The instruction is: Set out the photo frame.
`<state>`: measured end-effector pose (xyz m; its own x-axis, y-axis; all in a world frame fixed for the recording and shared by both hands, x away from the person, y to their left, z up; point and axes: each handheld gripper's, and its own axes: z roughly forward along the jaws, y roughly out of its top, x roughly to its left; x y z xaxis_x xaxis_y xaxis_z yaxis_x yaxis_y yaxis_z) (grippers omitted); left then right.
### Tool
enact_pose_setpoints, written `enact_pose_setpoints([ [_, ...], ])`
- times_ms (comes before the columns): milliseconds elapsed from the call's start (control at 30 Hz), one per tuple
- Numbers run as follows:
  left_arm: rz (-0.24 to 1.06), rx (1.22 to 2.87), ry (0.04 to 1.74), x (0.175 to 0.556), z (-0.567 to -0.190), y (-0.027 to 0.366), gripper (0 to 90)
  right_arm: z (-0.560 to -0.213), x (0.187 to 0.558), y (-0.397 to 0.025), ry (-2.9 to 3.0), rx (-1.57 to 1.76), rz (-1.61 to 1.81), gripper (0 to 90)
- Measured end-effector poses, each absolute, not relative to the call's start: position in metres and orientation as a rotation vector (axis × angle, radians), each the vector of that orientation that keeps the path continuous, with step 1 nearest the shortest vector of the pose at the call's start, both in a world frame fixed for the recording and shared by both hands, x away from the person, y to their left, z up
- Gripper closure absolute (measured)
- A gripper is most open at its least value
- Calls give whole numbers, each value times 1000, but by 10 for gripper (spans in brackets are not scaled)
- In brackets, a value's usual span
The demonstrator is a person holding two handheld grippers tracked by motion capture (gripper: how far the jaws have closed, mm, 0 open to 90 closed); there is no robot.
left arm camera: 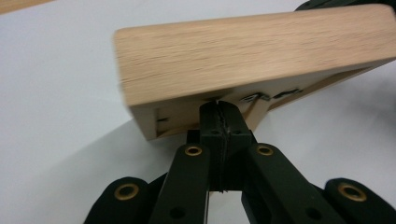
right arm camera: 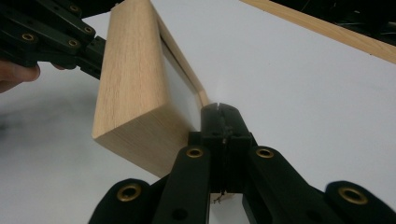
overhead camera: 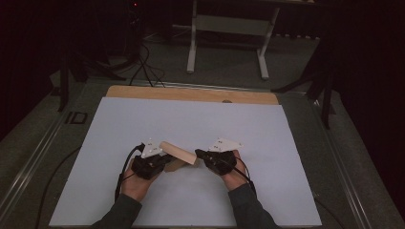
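While held between both tools at lower centre of the high view, wooden box [overhead camera: 179, 153] tilted, raised off white sheet [overhead camera: 191, 124], long side slanting from upper left to lower right. Left gripper [overhead camera: 165, 161] at its left end, jaws pressed together with only a hairline gap, tips tucked under the box's lower edge [left arm camera: 219, 105] near small metal fittings (hinges or clasp, can't tell which); pinching anything thin there or just shut against it, cannot tell. Right gripper [overhead camera: 199, 155] at the right end, jaws likewise together in the right gripper view [right arm camera: 219, 112], tips against a thin wooden rim beside the box's corner; real grip or plain contact, unclear. Probably turning or opening the box. To do well: keep both ends level, move slow, avoid twisting one end against the other, watch for the rim slipping off closed tips. Better to reseat on a thicker edge before lifting higher. Keep over the sheet, away from wooden table edge [overhead camera: 191, 94].
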<state>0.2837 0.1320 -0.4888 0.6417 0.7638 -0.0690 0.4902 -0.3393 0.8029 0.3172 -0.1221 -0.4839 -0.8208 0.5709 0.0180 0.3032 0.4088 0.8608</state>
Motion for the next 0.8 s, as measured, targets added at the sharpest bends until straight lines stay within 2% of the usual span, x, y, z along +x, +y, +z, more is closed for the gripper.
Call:
enact_pose_setpoints([
  [800,385,2025,927,277,-484,123,896,-483,311,-120,2415,708,1352,898],
])
